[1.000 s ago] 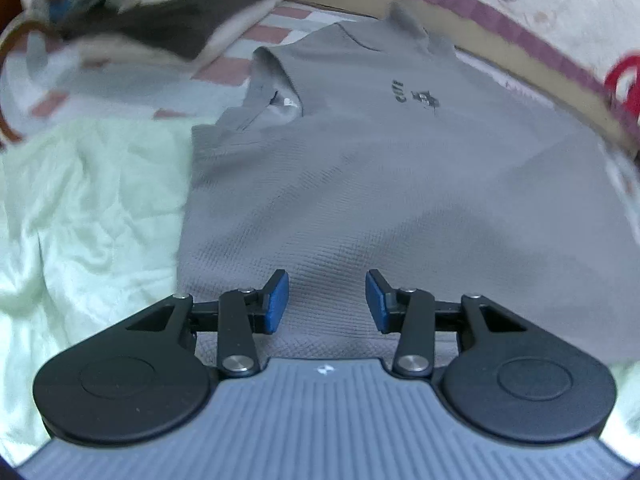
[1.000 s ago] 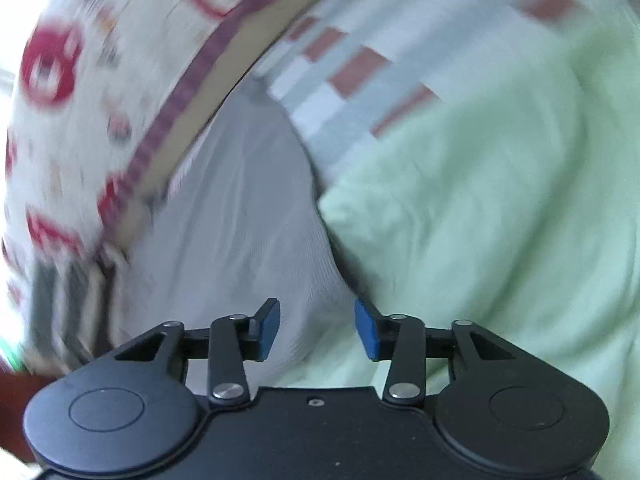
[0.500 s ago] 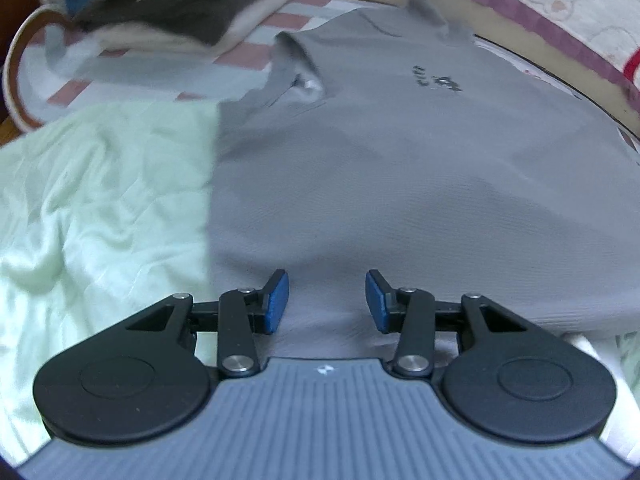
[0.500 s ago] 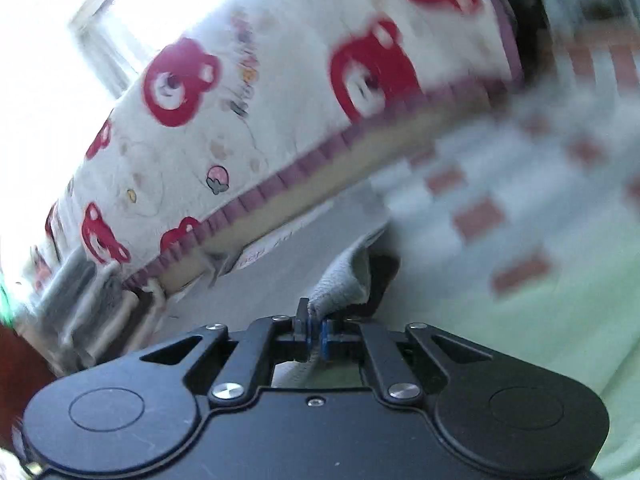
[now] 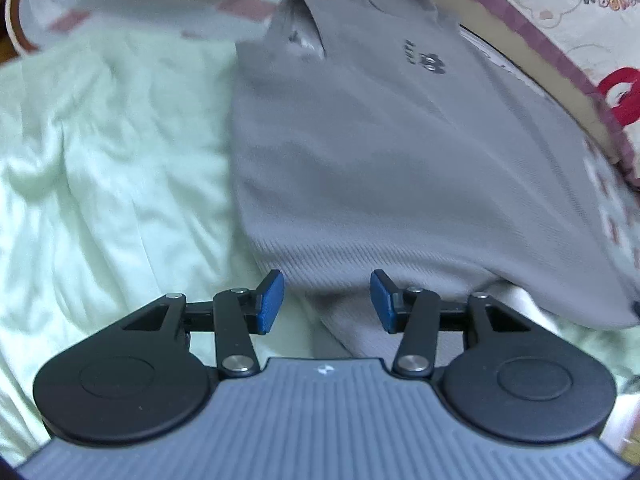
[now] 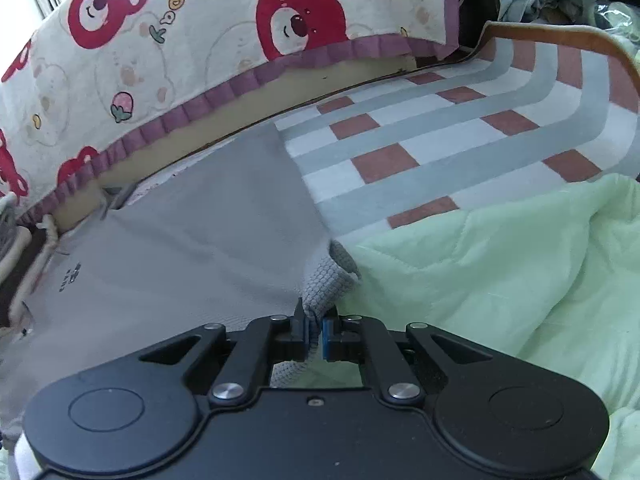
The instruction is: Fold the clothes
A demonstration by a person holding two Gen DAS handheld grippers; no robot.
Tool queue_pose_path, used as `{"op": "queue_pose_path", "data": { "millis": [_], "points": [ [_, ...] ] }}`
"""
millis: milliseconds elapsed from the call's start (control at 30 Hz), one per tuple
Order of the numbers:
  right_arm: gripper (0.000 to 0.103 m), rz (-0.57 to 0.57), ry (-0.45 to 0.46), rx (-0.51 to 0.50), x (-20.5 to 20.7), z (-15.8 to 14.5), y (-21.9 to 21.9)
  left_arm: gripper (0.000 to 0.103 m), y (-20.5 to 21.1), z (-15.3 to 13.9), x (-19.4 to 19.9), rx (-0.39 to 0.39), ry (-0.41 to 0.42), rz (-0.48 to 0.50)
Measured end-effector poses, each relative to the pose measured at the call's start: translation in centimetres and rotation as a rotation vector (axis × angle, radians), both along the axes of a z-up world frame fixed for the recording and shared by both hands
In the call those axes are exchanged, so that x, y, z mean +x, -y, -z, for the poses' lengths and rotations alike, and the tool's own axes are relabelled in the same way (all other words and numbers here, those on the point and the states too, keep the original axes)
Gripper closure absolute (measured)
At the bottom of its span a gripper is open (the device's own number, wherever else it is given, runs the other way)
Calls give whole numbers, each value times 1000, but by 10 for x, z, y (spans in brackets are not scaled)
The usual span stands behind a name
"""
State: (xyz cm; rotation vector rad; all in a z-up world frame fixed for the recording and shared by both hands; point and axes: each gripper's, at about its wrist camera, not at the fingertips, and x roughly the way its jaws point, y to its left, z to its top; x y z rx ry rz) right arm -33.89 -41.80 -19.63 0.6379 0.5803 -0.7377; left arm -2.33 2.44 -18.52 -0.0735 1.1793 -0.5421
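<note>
**Q:** Two grippers are at work on one garment; why do they stand so differently?

**A:** The right gripper (image 6: 315, 330) has its jaws pinched tight on a bunched corner of the grey shirt (image 5: 400, 152), at a side edge where the shirt meets the green quilt (image 6: 500, 280). That pinch suggests this edge is about to be lifted and carried over for a fold. The left gripper (image 5: 326, 302) hovers over the ribbed hem with its jaws about halfway apart and opening; hem cloth lies in the gap, but the blue pads (image 5: 270, 300) do not press on it. It is probably being lined up to take a second grip.

**Q:** Where does the shirt lie, and how does it look?

**A:** It is spread front-up, partly on the green quilt and partly on a checked sheet (image 6: 460, 140) of grey, white and brick-red squares. Its far side runs just beside a bear-print cushion (image 6: 200, 40) with a purple frill. The fabric is a fine waffle knit with a small dark chest print (image 5: 426, 60). One sleeve (image 5: 298, 24) stands puckered open near the collar; the body is mostly flat, and no fold is yet made.
</note>
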Motion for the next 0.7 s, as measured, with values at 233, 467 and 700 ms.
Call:
{"op": "queue_pose_path", "data": {
  "millis": [233, 467, 700],
  "points": [
    [96, 26, -11, 23, 0, 8, -1, 47, 15, 10, -10, 4, -79, 121],
    [94, 32, 7, 44, 0, 11, 4, 43, 46, 28, -23, 136, -66, 232],
    [96, 24, 67, 43, 3, 0, 17, 95, 37, 1, -21, 70, 73, 189]
  ]
}}
